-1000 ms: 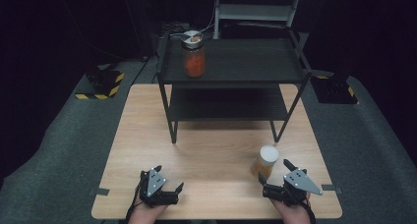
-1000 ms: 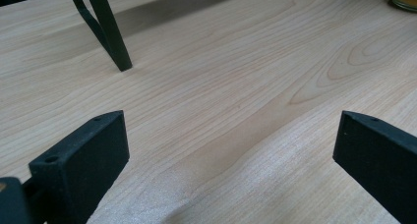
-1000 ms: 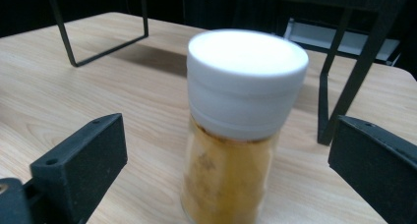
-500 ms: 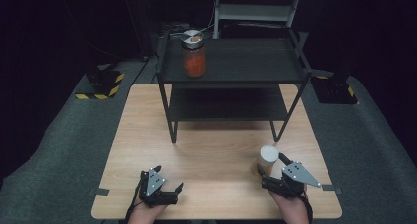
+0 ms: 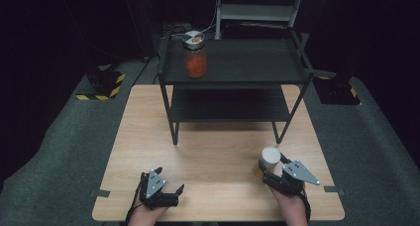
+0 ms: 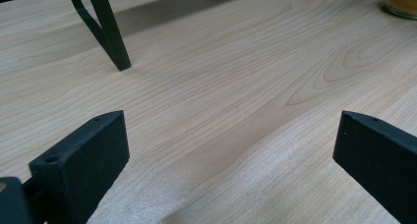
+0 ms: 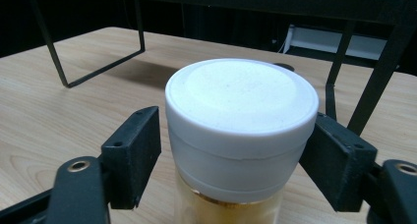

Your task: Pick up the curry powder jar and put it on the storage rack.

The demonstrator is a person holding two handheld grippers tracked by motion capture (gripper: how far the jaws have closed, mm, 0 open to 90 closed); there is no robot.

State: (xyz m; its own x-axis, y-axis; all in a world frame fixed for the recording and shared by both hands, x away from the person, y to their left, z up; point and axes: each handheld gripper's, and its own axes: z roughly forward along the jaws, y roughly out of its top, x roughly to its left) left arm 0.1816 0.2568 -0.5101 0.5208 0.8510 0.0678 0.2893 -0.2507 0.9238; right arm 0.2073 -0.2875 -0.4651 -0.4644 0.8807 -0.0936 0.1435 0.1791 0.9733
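While the left gripper (image 5: 168, 192) gapes empty, the right gripper (image 7: 231, 155) brackets an upright white-lidded jar (image 7: 239, 130), contact unclear.

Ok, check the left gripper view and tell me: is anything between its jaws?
No. The left gripper has its jaws spread wide over bare wooden table, with nothing between them.

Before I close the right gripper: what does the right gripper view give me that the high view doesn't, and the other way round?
Right gripper view alone: both jaws flank the white lid just below its rim; the right jaw looks against it, a slight gap at the left. High view alone: the red-filled jar on the black shelf, and the left gripper open over bare table. Shared: the white-lidded jar, the right gripper, shelf legs.
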